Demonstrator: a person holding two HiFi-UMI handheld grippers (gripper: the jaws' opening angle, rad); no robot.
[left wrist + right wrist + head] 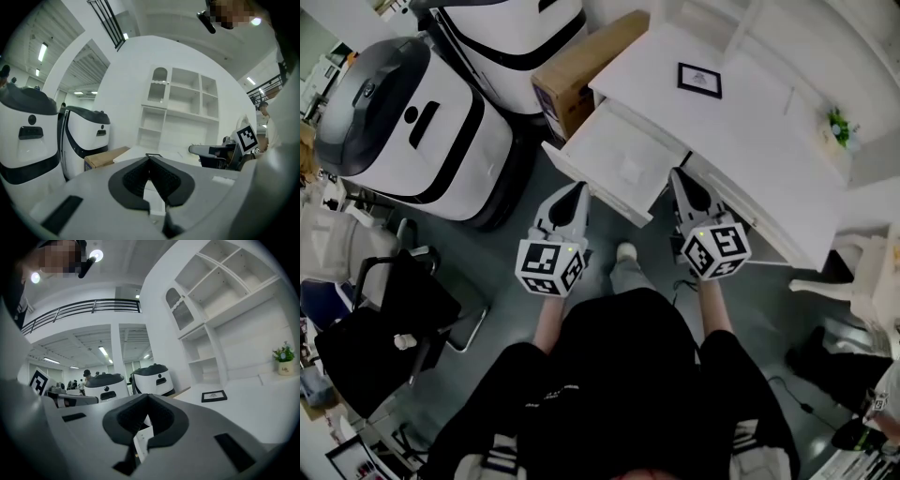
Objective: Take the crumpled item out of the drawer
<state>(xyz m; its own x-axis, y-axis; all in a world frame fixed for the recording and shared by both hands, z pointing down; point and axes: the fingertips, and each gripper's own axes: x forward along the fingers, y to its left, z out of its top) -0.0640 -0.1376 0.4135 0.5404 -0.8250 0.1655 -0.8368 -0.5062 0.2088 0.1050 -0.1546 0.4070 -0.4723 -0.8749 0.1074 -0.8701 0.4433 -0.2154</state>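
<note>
1. Left gripper (578,191): jaws pressed together, nothing between them. I hold it just short of the drawer's front edge.
2. Right gripper (679,176): jaws likewise closed and empty, tip near the drawer's right front corner.
3. Drawer (598,148): white, standing open from the white desk (750,131).
4. Crumpled item (630,172): pale, lying on the drawer floor toward its right side. It is faint against the white and I can make out no detail.
5. On the desk: a black picture frame (699,80) and a small potted plant (838,127), well apart.
6. Left of the desk: a cardboard box (581,66), with two white-and-black machines (412,131) beside it.
</note>
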